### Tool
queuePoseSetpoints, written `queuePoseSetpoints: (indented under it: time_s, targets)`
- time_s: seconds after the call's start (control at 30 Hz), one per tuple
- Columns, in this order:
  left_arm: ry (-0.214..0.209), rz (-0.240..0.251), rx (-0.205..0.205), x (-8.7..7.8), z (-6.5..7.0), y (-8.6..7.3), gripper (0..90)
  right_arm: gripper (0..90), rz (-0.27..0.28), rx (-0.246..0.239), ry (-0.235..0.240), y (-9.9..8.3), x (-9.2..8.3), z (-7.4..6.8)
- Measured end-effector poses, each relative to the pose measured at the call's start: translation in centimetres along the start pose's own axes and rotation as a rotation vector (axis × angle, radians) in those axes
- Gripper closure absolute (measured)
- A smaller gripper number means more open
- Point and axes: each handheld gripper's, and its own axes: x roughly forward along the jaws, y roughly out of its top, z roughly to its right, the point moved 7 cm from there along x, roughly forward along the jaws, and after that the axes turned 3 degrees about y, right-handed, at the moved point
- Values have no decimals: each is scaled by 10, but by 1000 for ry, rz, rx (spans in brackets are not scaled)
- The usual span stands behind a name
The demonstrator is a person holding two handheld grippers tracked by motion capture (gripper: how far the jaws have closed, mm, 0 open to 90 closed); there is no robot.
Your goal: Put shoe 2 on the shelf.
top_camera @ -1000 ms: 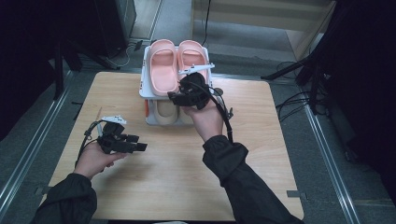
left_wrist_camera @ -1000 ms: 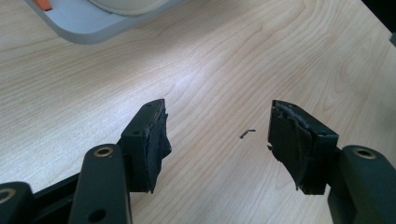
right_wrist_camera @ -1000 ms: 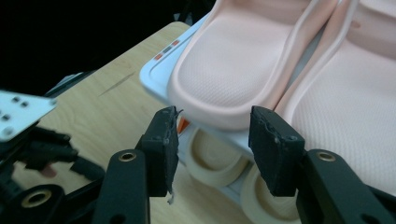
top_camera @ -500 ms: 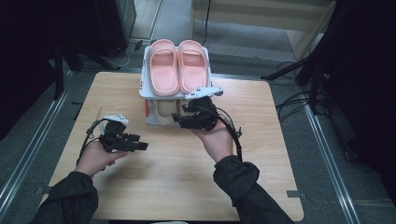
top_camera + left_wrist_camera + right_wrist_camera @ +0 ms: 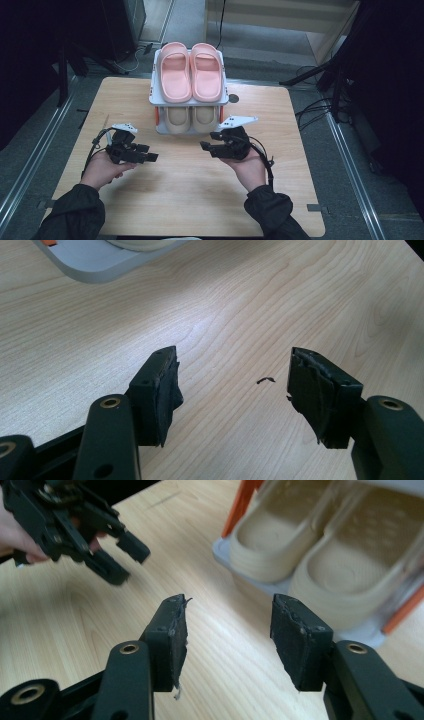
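Both tongs are open and empty over the bench [image 5: 190, 200]; the right tongs [image 5: 211, 141] have just been opening. They sit near the rack's [image 5: 155, 100] lower shelf with the beige slippers [image 5: 320, 575], left tongs [image 5: 148, 152] well off to the side.

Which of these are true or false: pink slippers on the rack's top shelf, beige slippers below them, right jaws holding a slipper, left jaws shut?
1. The pair of pink rubber slippers lies on the top shelf of the grey two-shelf shoe rack. True.
2. The pair of beige slippers lies on the lower shelf. True.
3. The right gripper holds a slipper. False: its jaws, just opening, have nothing between them.
4. The left gripper is shut. False: its jaws stand open above the wooden table.
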Motion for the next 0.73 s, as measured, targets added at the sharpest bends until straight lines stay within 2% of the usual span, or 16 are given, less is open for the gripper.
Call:
queuePoseSetpoints:
  time_s: [0.17,0.33,0.47,0.73]
  targets:
    - [5,-8,4,1,0,-1,369,487,-5,25,12,-20,-5,5]
    - [13,-12,3,1,-1,-2,369,482,-17,17,13,-38,-7,9]
    - [22,-11,5,0,-2,-2,369,483,-27,30,16,-51,-8,13]
    - [35,-19,-1,0,-3,-4,364,471,-42,10,9,-59,-12,15]
